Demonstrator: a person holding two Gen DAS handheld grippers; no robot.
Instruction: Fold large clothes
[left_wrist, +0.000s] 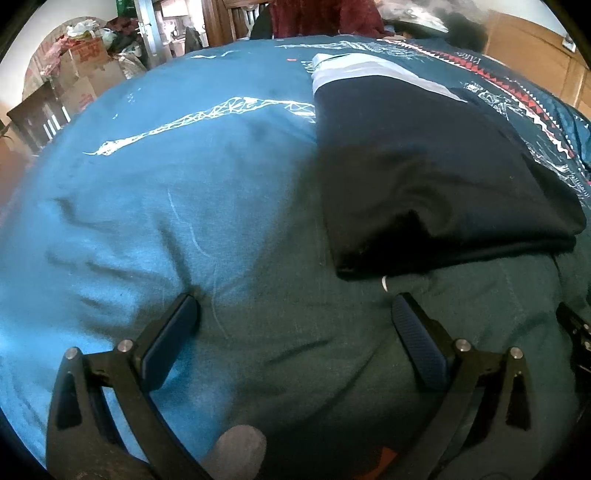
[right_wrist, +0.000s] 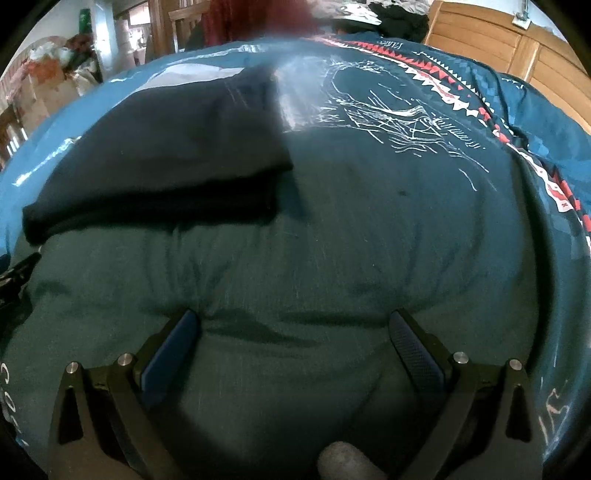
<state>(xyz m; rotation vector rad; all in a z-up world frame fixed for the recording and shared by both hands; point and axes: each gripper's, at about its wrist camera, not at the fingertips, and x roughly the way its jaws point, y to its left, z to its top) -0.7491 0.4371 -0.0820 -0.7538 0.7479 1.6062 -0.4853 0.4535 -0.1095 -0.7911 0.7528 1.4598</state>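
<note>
A dark navy garment (left_wrist: 424, 166) with a pale band at its far end lies folded into a flat rectangle on the teal bedspread (left_wrist: 177, 192). In the right wrist view the folded garment (right_wrist: 166, 155) sits at the upper left. My left gripper (left_wrist: 295, 310) is open, fingers pressing into the bedspread just short of the garment's near edge, nothing between them. My right gripper (right_wrist: 295, 328) is open too, resting on bare bedspread (right_wrist: 332, 240) to the right of the garment and nearer than it. The other gripper's black body shows at the right edge of the left wrist view.
The bedspread carries white line prints (left_wrist: 207, 114) and a red and white patterned border (right_wrist: 461, 96). Cardboard boxes and clutter (left_wrist: 77, 70) stand beyond the bed's far left. A wooden headboard or cabinet (right_wrist: 517, 48) rises at the far right. Dark clothes (right_wrist: 402, 16) are piled behind the bed.
</note>
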